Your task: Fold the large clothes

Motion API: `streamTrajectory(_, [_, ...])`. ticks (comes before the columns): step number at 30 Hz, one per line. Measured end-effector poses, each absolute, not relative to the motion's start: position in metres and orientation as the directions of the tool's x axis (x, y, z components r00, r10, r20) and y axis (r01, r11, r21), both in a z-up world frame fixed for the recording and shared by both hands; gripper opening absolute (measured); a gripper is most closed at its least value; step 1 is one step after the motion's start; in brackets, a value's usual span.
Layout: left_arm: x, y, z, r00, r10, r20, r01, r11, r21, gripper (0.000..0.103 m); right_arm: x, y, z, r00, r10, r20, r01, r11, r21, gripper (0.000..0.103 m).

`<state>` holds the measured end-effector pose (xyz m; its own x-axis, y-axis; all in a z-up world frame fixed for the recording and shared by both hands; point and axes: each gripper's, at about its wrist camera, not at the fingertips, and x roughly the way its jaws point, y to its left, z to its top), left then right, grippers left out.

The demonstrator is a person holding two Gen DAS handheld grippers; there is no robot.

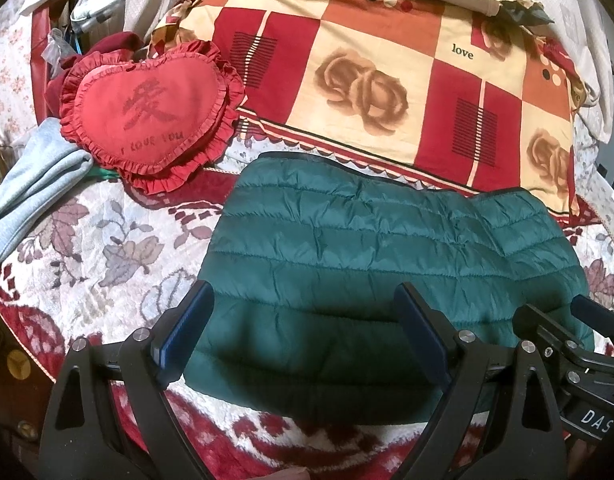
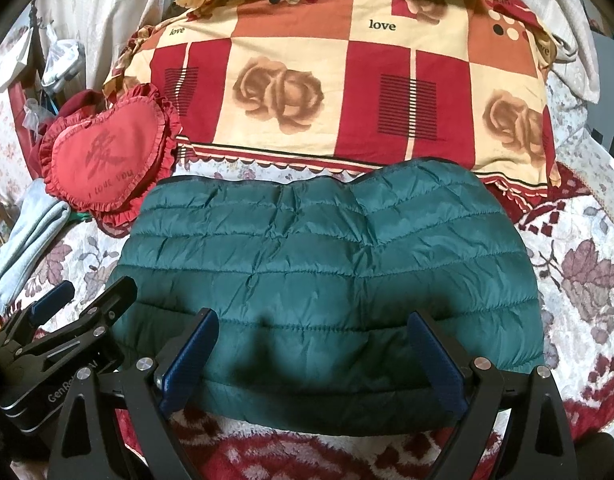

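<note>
A dark green quilted puffer jacket lies folded into a flat rectangle on the floral bedspread. My left gripper hovers over the jacket's near left part, open, with nothing between its blue pads. My right gripper is over the near edge's middle, also open and empty. Each gripper shows at the edge of the other's view: the right gripper beside the jacket's near right corner, the left gripper at its near left corner. The jacket's near edge runs under both sets of fingers.
A red frilled heart pillow lies left of the jacket's far corner. A large red-and-cream rose-print pillow sits directly behind the jacket. A light blue garment lies at the bed's left edge, with clutter beyond.
</note>
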<state>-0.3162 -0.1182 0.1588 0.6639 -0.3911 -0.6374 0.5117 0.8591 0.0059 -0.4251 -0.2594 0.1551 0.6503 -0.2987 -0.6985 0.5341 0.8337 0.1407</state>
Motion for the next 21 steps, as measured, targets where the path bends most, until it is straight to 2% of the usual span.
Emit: streamTrajectory(21, [-0.3202,-0.1232,0.1588,0.654,-0.403,-0.64,0.527,0.85,0.004,0.092,-0.4269,-0.2586,0.1574,0.652,-0.301,-0.696,0.538,0.83,0.145,0.094])
